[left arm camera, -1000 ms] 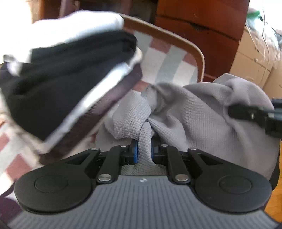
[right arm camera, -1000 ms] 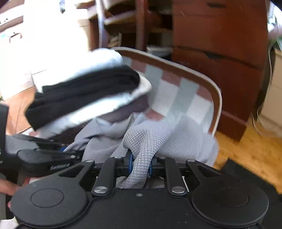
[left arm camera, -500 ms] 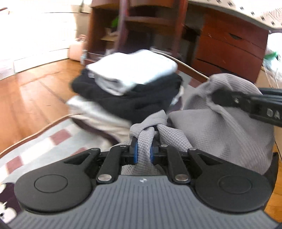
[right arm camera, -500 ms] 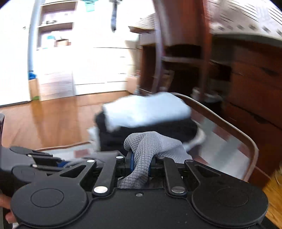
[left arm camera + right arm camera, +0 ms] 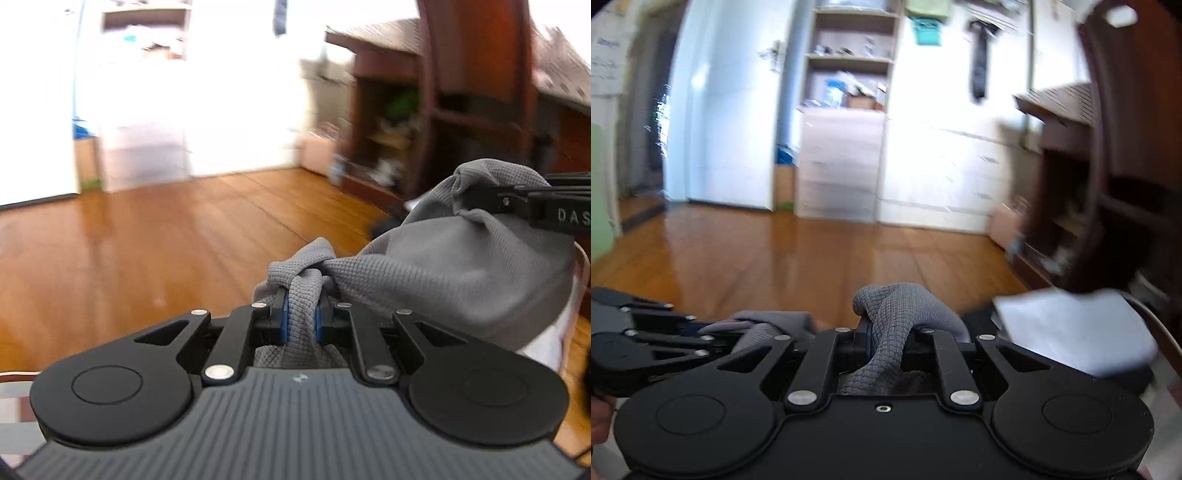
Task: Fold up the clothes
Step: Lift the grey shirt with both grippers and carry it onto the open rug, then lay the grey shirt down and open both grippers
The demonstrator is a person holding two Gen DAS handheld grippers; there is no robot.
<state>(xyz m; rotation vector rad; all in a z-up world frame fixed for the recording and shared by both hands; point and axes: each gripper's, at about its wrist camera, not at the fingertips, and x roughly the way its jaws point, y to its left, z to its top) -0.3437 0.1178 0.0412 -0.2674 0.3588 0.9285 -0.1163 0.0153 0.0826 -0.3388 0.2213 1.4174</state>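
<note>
The left hand-held gripper (image 5: 300,319) has its jaws closed down to the thickness of a bunched ridge of the grey waffle-knit garment (image 5: 461,266), which runs between the blue pads and out over the top. The right hand-held gripper (image 5: 888,341) is closed the same way on another rolled edge of that cloth. The garment hangs in the air between the two, lifted above the polished wooden floor (image 5: 147,240); the span between the grips sags in a loose pouch rather than hanging flat.

The risks lie in those grips. Each one holds a twisted rope of fabric, not a clean corner or hem, so I judge that the cloth may open unevenly when spread, and any fold laid from it would come out crooked. A quick shake could also pull the thick knit out of one pinch, letting that side drop towards the floor.

In the right wrist view a blurred white folded cloth (image 5: 1071,328) sits just to the right of the gripper, on something dark I cannot make out. The hanging grey cloth could brush and upset it.
</note>
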